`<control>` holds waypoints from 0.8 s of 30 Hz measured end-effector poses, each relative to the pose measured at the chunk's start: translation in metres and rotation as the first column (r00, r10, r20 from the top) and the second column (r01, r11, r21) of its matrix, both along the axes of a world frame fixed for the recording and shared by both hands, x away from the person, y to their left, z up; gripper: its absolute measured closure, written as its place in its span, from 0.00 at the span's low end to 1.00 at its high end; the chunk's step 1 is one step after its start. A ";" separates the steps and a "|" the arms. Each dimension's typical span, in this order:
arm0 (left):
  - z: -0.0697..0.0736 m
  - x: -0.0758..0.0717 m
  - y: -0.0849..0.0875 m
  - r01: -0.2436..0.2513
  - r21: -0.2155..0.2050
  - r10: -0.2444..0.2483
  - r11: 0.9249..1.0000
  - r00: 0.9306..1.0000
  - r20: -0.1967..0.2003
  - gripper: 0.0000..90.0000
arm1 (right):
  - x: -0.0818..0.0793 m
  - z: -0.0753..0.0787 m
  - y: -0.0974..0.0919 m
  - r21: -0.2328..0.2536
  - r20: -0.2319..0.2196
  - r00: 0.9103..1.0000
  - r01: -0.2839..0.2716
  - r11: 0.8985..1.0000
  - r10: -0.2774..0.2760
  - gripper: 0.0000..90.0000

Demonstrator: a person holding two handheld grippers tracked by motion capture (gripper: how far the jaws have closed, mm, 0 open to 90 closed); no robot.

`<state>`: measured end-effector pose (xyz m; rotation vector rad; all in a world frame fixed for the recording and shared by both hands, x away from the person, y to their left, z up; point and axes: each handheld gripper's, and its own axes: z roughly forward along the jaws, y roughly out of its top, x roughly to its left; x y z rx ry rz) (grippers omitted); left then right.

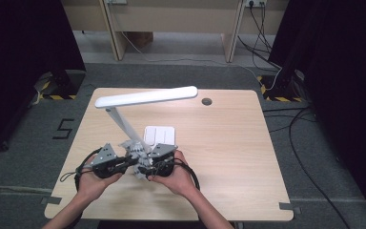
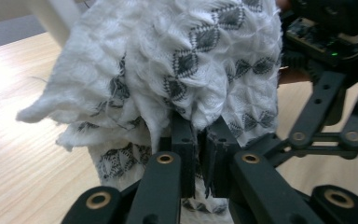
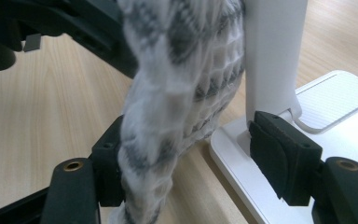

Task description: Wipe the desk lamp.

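The white-and-grey knitted cloth (image 2: 177, 70) hangs bunched at the foot of the white desk lamp (image 1: 145, 97), near the counter's (image 1: 228, 143) front-left part. The left gripper (image 2: 200, 154) pinches a fold tight. The right gripper (image 3: 186, 158) stands wide, straddling cloth and lamp stem without pressing. Soft, light and limp, the cloth looks best taken by a gathered fold.

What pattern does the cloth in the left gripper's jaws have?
The cloth is white with dark grey diamond shapes in rows, clearest in the left gripper view.
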<state>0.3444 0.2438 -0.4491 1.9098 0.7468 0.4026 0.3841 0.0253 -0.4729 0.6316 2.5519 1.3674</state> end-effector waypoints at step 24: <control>0.004 -0.005 -0.011 0.057 -0.009 -0.057 0.998 0.998 0.002 0.93 | -0.002 0.000 -0.010 -0.013 0.080 0.997 -0.012 1.000 0.013 0.70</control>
